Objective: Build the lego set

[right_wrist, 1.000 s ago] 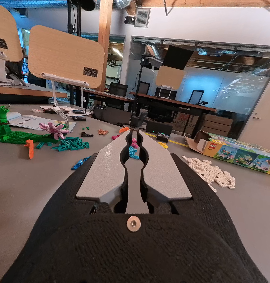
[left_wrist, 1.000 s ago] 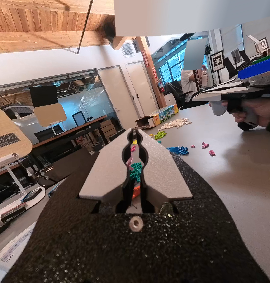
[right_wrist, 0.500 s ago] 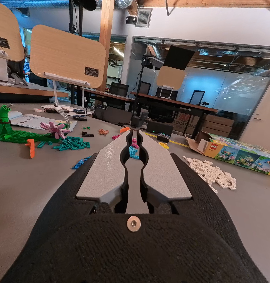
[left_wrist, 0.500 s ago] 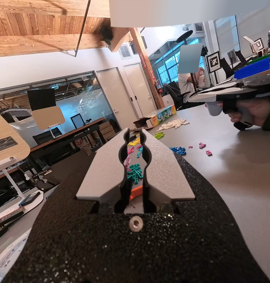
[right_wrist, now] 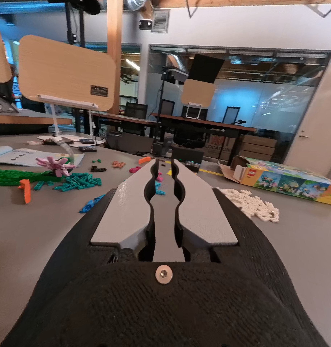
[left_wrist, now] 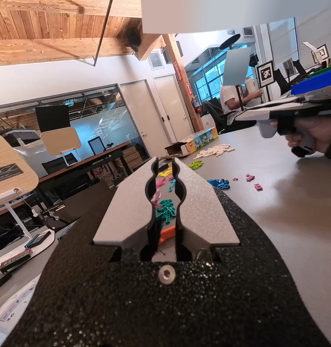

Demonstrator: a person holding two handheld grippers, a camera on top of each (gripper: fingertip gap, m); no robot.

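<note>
My left gripper (left_wrist: 164, 159) is open a little and empty, low over the grey table (left_wrist: 273, 216). Between its fingers I see a teal brick pile (left_wrist: 166, 208), an orange piece (left_wrist: 168, 232) and part of a pink flower (left_wrist: 156, 197). My right gripper (right_wrist: 164, 160) is also open a little and empty; it shows in the left wrist view (left_wrist: 237, 117), held in a hand at the right. In the right wrist view a green build (right_wrist: 14, 176) with the pink flower (right_wrist: 55, 166) lies at the left, beside the teal pile (right_wrist: 80, 183) and orange piece (right_wrist: 26, 190).
White bricks (right_wrist: 251, 205) and the set's box (right_wrist: 284, 182) lie at the right, blue pieces (right_wrist: 91, 203) near my right gripper. An instruction booklet (right_wrist: 25, 156) and a wooden panel on a stand (right_wrist: 65, 75) are at the left. A person (left_wrist: 234, 105) sits far back. My right fingertips sit around 25 centimetres from my left ones.
Both grippers have opened from nearly shut to a small gap. The left gripper has tilted slightly; the right gripper has shifted a little, its view blurred by motion.
</note>
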